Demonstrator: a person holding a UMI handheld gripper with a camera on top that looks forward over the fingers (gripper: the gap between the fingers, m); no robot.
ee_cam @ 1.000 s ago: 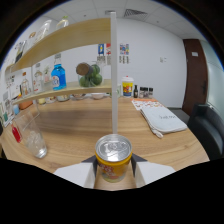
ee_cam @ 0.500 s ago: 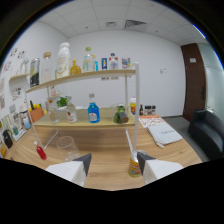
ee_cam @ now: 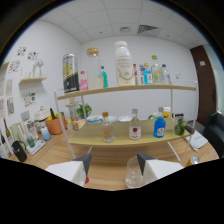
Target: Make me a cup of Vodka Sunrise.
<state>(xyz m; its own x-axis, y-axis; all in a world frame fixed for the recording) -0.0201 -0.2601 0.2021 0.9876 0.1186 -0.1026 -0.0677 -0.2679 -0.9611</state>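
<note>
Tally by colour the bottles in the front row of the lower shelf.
clear bottles: 2
blue bottle: 1
dark green bottle: 1
Total: 4
The gripper has its jaws open, with a glass just ahead of them.

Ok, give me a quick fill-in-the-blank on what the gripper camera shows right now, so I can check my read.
1. The gripper fingers are ____, with nothing held between them.
2. The clear glass stands just ahead of the fingers on the wooden ____.
3. The black-and-yellow can stands on the ____ tier of the shelf.
4. The bottle with blue liquid stands on the ____ tier.

Missing words: open; table; upper; lower
</note>
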